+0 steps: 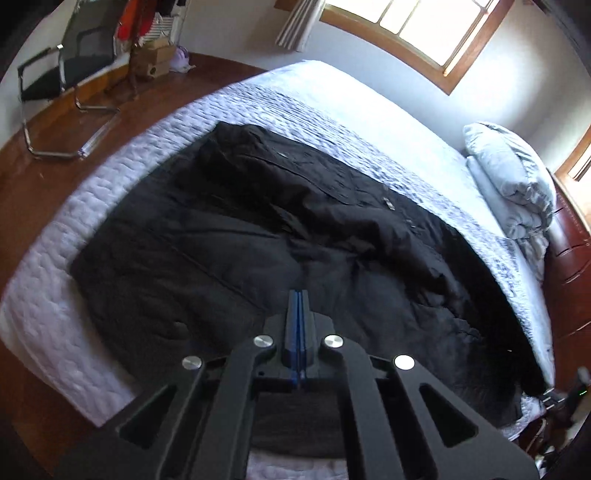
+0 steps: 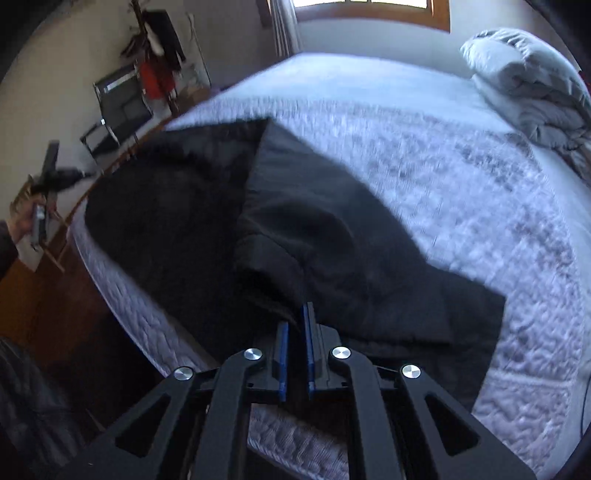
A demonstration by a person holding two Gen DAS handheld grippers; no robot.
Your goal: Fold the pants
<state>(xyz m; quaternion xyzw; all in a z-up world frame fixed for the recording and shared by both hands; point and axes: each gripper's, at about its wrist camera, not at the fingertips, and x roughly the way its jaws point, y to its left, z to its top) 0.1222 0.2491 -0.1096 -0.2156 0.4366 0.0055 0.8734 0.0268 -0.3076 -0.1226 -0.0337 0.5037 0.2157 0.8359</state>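
Observation:
Black pants [image 1: 280,236] lie spread and rumpled across a bed with a white quilted cover [image 1: 295,99]. My left gripper [image 1: 299,295] is shut and empty, held above the pants. In the right wrist view the pants [image 2: 332,236] have a fold of cloth raised toward my right gripper [image 2: 295,317], whose blue pads stand slightly apart with a fold of the pants' edge between them. The left gripper [image 2: 55,177] shows there at far left, held in a hand off the bed's side.
A folded grey duvet [image 1: 513,181] sits at the head of the bed, also in the right wrist view [image 2: 532,85]. A black chair [image 1: 70,62] stands on the wooden floor [image 1: 55,173] beyond the bed. A window [image 1: 424,26] is in the far wall.

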